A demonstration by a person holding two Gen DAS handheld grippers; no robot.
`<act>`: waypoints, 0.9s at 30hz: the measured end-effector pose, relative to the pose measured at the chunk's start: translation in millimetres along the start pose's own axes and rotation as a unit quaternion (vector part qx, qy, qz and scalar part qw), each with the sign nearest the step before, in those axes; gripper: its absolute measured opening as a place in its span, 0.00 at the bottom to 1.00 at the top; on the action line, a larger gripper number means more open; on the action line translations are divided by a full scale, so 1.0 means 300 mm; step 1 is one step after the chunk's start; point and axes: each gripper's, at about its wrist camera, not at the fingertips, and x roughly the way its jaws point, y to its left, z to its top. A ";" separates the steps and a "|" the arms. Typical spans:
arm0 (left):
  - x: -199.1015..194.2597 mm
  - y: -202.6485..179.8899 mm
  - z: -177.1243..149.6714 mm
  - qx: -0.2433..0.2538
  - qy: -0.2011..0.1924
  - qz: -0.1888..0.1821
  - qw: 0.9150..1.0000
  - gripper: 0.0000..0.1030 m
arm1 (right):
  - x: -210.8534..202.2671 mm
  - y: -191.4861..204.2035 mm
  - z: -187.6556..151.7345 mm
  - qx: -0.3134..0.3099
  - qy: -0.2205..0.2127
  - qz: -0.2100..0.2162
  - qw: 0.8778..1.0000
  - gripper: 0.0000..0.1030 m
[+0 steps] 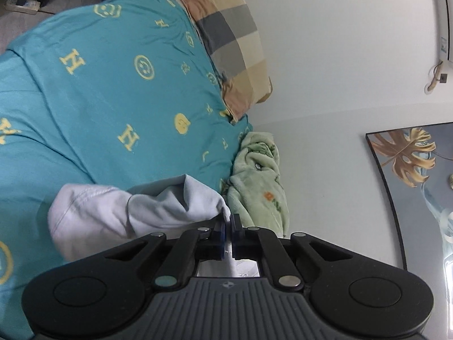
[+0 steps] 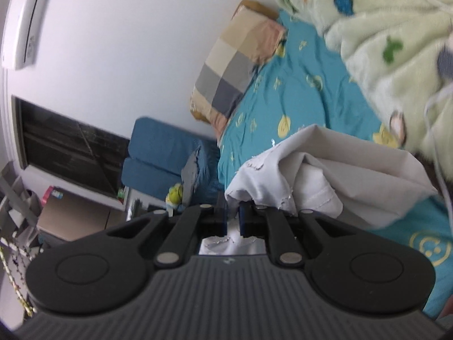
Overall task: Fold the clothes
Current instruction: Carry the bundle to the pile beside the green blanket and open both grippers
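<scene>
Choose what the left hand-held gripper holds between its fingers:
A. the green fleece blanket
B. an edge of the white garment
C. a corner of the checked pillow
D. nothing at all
B: the left hand-held gripper is shut on an edge of the white garment, which hangs from it over the bed sheet.

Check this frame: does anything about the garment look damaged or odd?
Yes. In the right wrist view the white garment has a ragged, frayed edge near the right gripper, like torn fabric. It hangs bunched between that and the left gripper, not flat.
</scene>
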 end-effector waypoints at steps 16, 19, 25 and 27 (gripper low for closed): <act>0.778 -0.932 -0.583 0.224 0.084 -0.167 0.956 0.02 | -0.895 0.210 0.603 -0.203 -0.273 -0.074 0.938 0.10; 0.892 -0.826 -0.765 0.244 0.131 -0.146 0.950 0.02 | -1.004 0.074 0.538 -0.207 -0.282 -0.120 0.929 0.10; 0.966 -0.481 -1.003 0.256 0.239 -0.059 0.935 0.02 | -1.056 -0.321 0.296 -0.128 -0.230 -0.201 0.944 0.10; 0.947 -0.417 -1.041 0.268 0.248 -0.049 0.930 0.03 | -1.063 -0.406 0.221 -0.112 -0.229 -0.197 0.947 0.10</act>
